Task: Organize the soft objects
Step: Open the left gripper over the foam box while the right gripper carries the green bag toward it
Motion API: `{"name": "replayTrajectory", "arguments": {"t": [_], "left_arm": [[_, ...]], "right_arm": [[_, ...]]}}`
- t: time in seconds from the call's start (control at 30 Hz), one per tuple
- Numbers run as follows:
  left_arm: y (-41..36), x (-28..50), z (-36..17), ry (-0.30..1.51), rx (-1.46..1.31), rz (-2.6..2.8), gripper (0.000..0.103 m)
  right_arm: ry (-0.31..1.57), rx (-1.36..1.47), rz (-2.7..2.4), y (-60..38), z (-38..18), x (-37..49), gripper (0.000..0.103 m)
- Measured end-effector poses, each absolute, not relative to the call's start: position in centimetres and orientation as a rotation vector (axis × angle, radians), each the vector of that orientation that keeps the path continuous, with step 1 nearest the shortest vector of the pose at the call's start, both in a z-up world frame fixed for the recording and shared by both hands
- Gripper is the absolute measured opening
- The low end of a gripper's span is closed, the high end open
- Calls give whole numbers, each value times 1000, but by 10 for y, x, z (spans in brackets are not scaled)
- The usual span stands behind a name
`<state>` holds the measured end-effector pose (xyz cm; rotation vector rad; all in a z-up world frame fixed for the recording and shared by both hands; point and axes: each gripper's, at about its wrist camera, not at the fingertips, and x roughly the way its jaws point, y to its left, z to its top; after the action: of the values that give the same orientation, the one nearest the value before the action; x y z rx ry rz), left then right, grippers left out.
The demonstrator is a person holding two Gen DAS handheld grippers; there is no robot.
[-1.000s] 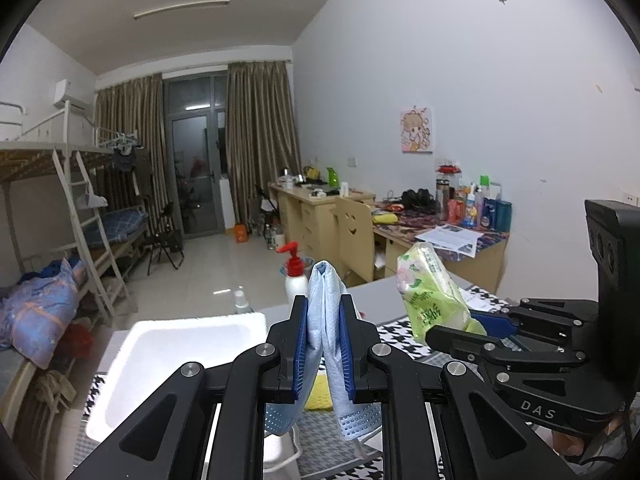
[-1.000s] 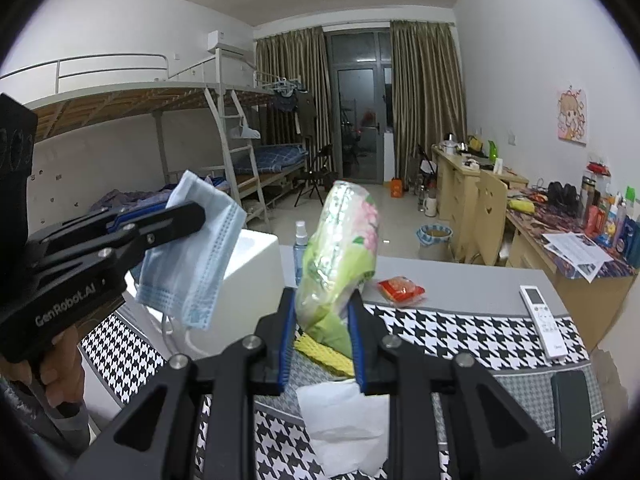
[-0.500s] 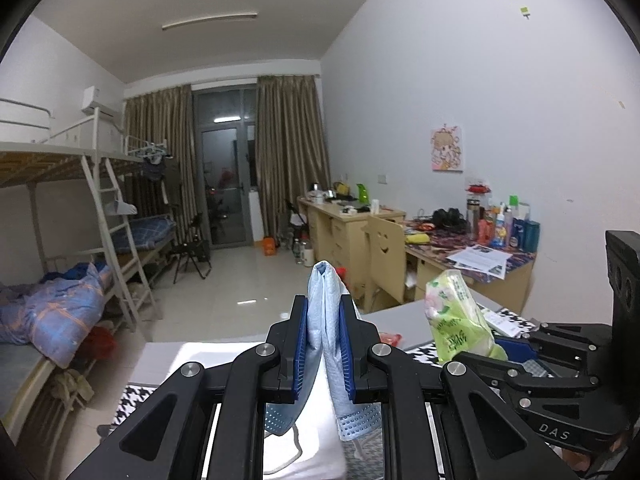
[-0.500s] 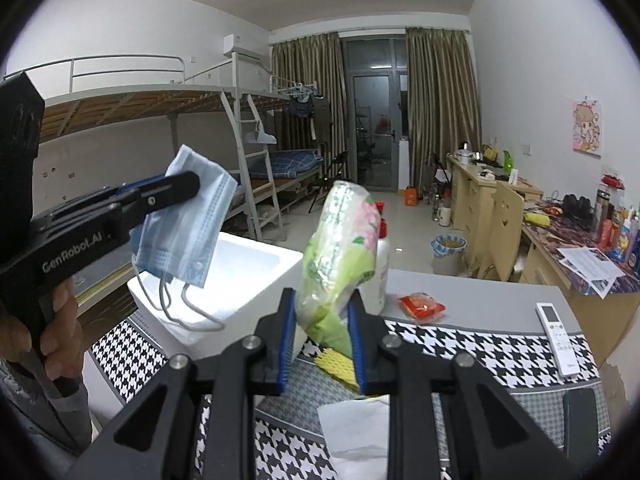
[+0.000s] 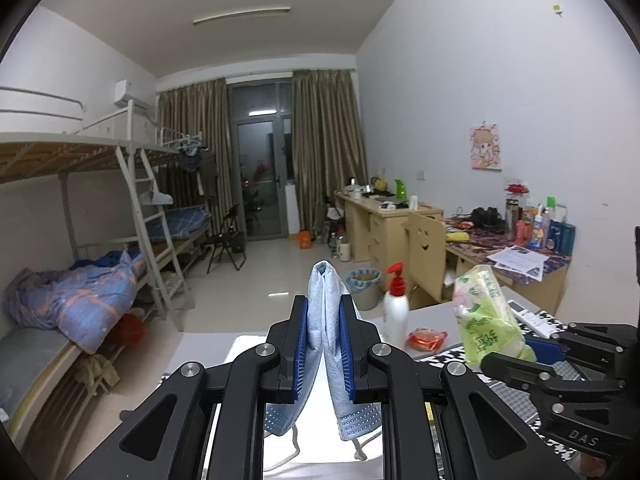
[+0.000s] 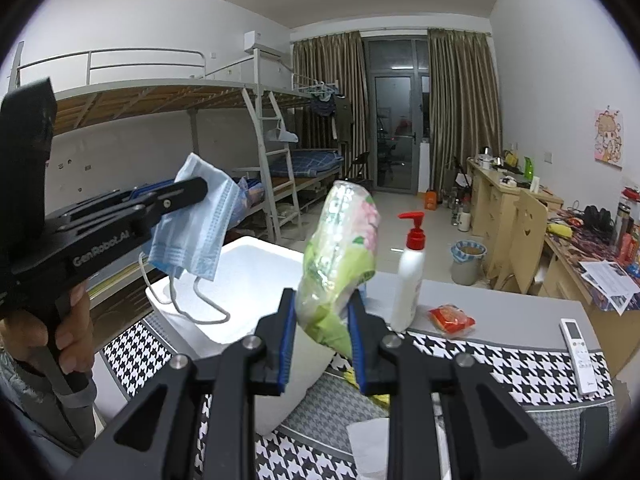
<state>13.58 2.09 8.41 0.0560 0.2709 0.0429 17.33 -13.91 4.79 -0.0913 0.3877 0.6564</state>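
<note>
Nearest you, your left tool [image 5: 323, 344] was clamped narrow on a folded blue face mask [image 5: 325, 320], its pleated body pinched flat between the blue pads and its ear loops dangling free underneath. Your right tool [image 6: 322, 334] gripped the lower end of a green tissue pack [image 6: 340, 256], so most of the pack stood up above the jaws and leaned a little to the right. Both things were held in the air over the tabletop [image 6: 500, 312].

Judged from how they hung, the mask would weigh almost nothing and fold any way it was pushed; the loose loops look likely to snag on a rim, so a hold across the pleated middle suited it. The tissue pack looks soft and crushable inside a slick plastic wrap, and with only its tail end pinched it could slide or tip; a grip nearer its middle would be steadier.

Just beyond the tools sat an open white foam box [image 6: 240, 264], with the mask hanging above its near left corner. Past it on the tabletop stood a white pump bottle [image 6: 410, 276] with a red top, a small red packet [image 6: 452, 317] beside it, and a remote control [image 6: 578, 338] farther right. The bunk bed [image 6: 168, 96] lay well behind.
</note>
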Motion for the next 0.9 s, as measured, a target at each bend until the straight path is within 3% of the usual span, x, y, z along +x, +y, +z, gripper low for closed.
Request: {"name": "replayTrajectory", "arguments": {"t": [0.5, 0.67, 0.77, 0.9], "left_arm": [[42, 162, 64, 368, 40, 100, 20], [50, 171, 53, 413, 24, 111, 62], [59, 168, 53, 403, -9, 135, 81], [63, 163, 55, 381, -27, 141, 93]], "right_arm": [[418, -104, 665, -124, 44, 180, 29], [431, -104, 658, -121, 43, 183, 29], [438, -106, 655, -118, 42, 185, 29], [451, -112, 651, -112, 41, 187, 29]]}}
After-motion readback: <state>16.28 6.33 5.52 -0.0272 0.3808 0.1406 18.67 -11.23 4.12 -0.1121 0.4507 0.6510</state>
